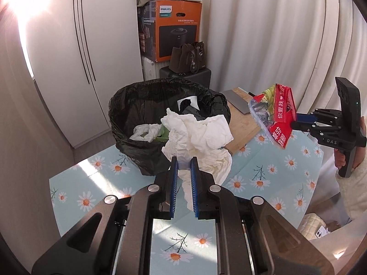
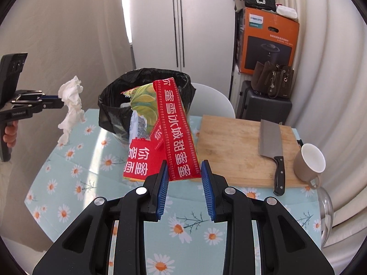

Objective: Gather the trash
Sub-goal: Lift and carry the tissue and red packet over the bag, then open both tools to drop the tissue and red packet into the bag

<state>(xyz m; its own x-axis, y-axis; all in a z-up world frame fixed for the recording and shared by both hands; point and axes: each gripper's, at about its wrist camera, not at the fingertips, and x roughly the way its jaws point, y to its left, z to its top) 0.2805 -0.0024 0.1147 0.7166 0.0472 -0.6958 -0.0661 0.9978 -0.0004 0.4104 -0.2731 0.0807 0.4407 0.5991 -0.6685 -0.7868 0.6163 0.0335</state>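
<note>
The left tongs [image 1: 183, 162] were clenched on a crumpled white paper tissue [image 1: 197, 135], pinched at its lower tail so that the bulk of the wad stood in the air in front of the pads, near the rim of the round bin lined with a black plastic bag [image 1: 137, 114] but not yet over its mouth as far as I could judge. The right tongs [image 2: 184, 167] gripped a torn red plastic snack wrapper with white lettering and a yellow-green printed panel [image 2: 176, 126], held by 1 red strip while the rest hung loose above the counter [image 2: 68, 183], which wore a pale blue cloth printed with daisies. The bin stood on that counter and already held at least 1 other white tissue [image 1: 146, 133]. Both pieces looked very light and limp: the tissue soft and easily torn, best held by a thick bunched fold, not a thin edge; the wrapper slick and crinkly, likely to slide between the pads unless several layers were taken together. Neither would drop straight, so each probably needed releasing well inside the bin mouth. A steel cleaver with a black handle [image 2: 273, 146] lay on a wooden cutting board [image 2: 229, 151], with a beige cup [image 2: 309, 162] beside it.
</note>
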